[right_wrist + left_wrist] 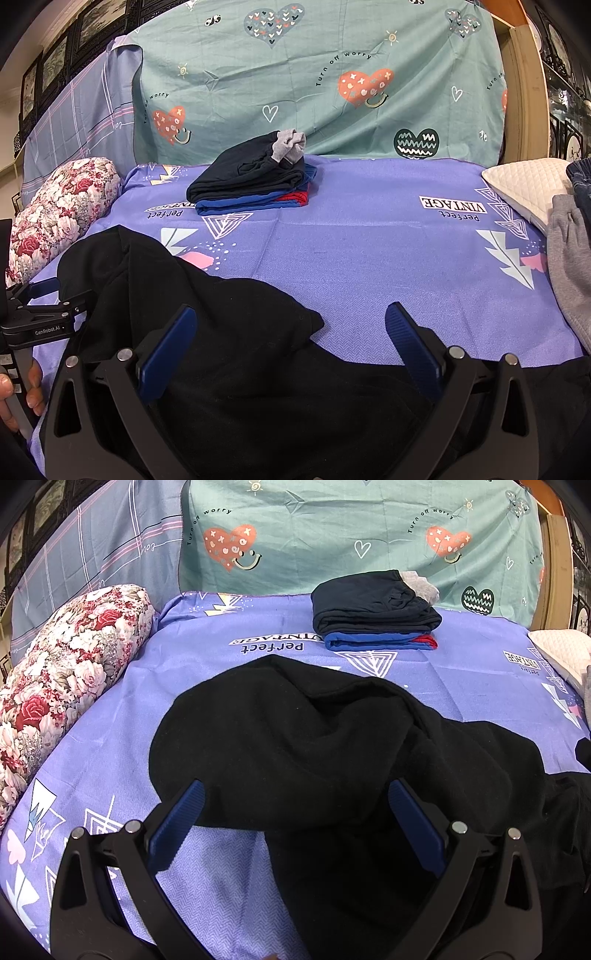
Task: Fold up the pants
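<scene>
Both claws stand wide open and hold nothing. The left claw (295, 797) hovers over the black pants (314, 738), its blue pads (177, 827) spread to either side of the cloth's near edge, and the right claw (291, 325) hangs the same way over the other part of the garment, pads apart, cloth lying loose between them.

In the left wrist view the pants fill the middle and run off toward 4 o'clock; in the right wrist view the black pants (207, 325) lie from 9 o'clock down to 6 o'clock. They sit rumpled in a heap on the bed, with soft rolls and a hollow in the middle, so I judge them a thick, limp knit or fleece: light, not fragile, not slippery, but prone to sag and bunch when lifted. A pinch on a single layer at an edge or corner looks best, the waistband or a leg hem, one claw on each, so the cloth can be drawn flat. Which end is the waist I cannot tell.

Beyond, at 12 o'clock, a stack of folded clothes (373, 613) rests on the purple bedsheet (110, 753). A floral bolster (70, 679) lies at 9 o'clock, a white quilted pillow (524, 188) and grey garment (569, 266) at 3 o'clock, and a green heart-print sheet (332, 531) hangs behind.
</scene>
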Motion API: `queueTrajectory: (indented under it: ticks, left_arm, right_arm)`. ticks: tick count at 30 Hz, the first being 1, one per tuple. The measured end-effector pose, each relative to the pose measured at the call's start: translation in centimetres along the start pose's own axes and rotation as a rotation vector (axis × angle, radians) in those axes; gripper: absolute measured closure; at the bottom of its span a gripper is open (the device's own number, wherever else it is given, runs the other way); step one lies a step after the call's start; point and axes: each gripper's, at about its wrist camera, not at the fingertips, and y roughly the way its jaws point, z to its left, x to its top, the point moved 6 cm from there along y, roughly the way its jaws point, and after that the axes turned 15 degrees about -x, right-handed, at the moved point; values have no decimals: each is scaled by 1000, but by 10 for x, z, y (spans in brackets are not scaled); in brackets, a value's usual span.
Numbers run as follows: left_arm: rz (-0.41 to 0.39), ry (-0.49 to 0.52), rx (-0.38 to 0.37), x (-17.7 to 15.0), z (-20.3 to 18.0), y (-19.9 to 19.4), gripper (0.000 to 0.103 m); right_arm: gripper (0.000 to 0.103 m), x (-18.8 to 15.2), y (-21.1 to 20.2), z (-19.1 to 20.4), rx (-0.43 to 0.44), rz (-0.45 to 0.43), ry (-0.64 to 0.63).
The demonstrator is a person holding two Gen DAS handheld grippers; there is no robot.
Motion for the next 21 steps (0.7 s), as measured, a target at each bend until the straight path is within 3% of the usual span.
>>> queueTrajectory:
  ticks: [17,19,21]
  left_arm:
    - [-4,-20,3,2,7,-10,2]
    - [-37,-65,-21,1,20,-35,2]
    - [-50,-89,-29,-2,35,-59,2]
  right_arm:
    - [1,-1,1,3,-1,15,-12]
    - [1,0,-3,17,31,53,-64]
    - [1,6,-20,48,97,22,-198]
